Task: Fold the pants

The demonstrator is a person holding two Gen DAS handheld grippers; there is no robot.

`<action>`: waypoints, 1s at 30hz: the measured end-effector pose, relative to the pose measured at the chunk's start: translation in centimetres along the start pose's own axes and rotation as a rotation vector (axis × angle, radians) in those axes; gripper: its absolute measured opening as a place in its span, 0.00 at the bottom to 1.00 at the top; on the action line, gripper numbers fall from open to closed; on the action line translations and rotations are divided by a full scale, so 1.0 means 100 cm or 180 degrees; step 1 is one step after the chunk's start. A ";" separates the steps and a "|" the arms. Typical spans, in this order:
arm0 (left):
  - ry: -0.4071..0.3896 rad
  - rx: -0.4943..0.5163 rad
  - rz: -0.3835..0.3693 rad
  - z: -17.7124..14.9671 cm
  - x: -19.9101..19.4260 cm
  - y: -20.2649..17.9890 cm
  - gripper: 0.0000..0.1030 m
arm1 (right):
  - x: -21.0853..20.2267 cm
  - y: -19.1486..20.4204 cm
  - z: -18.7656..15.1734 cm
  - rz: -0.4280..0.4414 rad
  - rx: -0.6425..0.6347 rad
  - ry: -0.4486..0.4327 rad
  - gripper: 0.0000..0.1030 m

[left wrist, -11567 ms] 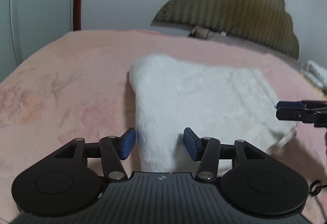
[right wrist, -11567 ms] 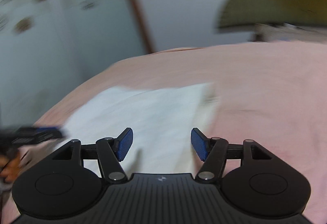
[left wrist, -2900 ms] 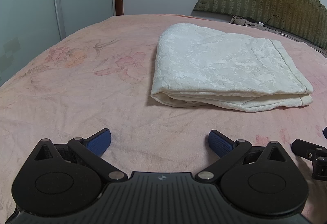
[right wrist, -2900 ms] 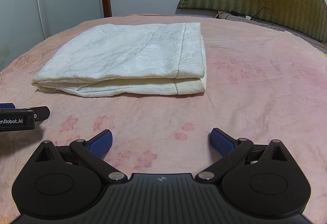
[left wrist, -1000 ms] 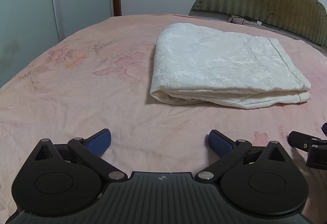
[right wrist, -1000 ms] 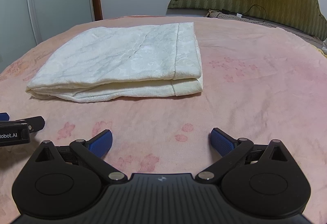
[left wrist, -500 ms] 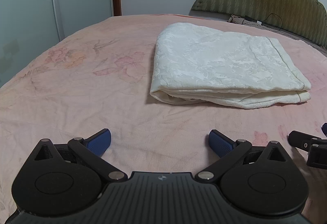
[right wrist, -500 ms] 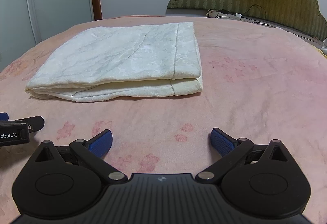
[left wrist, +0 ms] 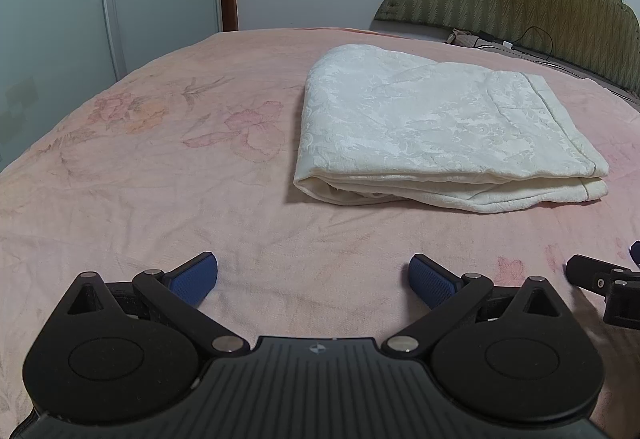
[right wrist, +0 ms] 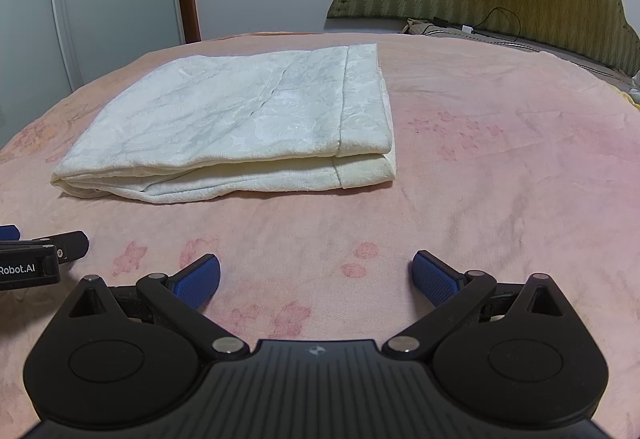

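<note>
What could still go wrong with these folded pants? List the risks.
1. The near edge of the white pants shows loose stacked layers; a nudge there could undo the fold.
2. The left hand-held gripper and right hand-held gripper sit open, low over the pink bedspread; shutting them could snag the blanket.
3. The two grippers lie close together and might bump.

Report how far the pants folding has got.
Done: the white pants lie folded in a flat, layered rectangle on the pink bedspread. In hand: nothing; the left gripper and right gripper are both open, short of the cloth. Left: nothing obvious, perhaps squaring the slightly uneven near edge.
</note>
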State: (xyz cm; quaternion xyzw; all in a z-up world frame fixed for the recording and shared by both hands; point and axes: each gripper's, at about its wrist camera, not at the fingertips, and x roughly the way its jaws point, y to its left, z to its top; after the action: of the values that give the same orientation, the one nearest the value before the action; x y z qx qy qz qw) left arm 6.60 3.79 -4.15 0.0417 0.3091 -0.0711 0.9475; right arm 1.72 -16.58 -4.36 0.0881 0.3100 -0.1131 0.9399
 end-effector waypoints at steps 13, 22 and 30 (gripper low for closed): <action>0.0000 0.0000 0.0000 0.000 0.000 0.000 1.00 | 0.000 0.000 0.000 -0.0001 0.0019 -0.0005 1.00; 0.0000 0.0001 0.0001 0.000 0.000 0.000 1.00 | 0.000 -0.001 0.000 -0.0002 0.0018 -0.0005 1.00; -0.0001 0.0001 0.0001 0.000 0.000 0.000 1.00 | 0.000 -0.001 0.000 0.0000 0.0019 -0.0005 1.00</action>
State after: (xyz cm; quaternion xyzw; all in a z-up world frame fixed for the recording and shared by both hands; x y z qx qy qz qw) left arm 6.59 3.81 -4.15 0.0418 0.3089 -0.0710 0.9475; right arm 1.71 -16.69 -4.34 0.0908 0.3090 -0.1141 0.9398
